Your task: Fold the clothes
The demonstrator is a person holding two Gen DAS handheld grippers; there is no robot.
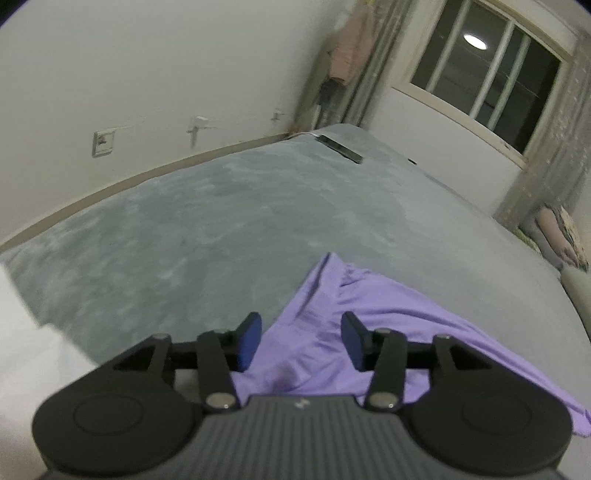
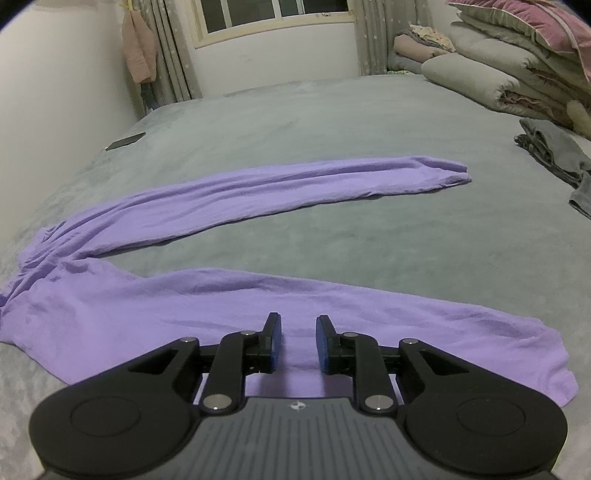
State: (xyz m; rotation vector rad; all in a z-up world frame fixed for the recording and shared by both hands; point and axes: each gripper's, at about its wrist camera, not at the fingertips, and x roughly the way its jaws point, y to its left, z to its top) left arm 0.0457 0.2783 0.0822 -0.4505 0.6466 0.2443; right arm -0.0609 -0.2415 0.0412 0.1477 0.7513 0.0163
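A pair of purple trousers (image 2: 221, 206) lies spread on a grey bed cover (image 2: 369, 122), its two legs pointing right and the waist bunched at the left. My right gripper (image 2: 298, 334) hovers over the near leg, open, with nothing between its blue pads. In the left wrist view the waist end of the purple trousers (image 1: 351, 306) lies rumpled under my left gripper (image 1: 301, 334), which stands wide open above the cloth. The cloth passes below both fingers without being pinched.
A dark phone (image 1: 341, 147) lies near the bed's far corner by the wall. Folded quilts and pillows (image 2: 517, 62) are stacked at the right, with grey clothes (image 2: 557, 155) beside them. A window and curtains (image 2: 273, 14) stand beyond the bed.
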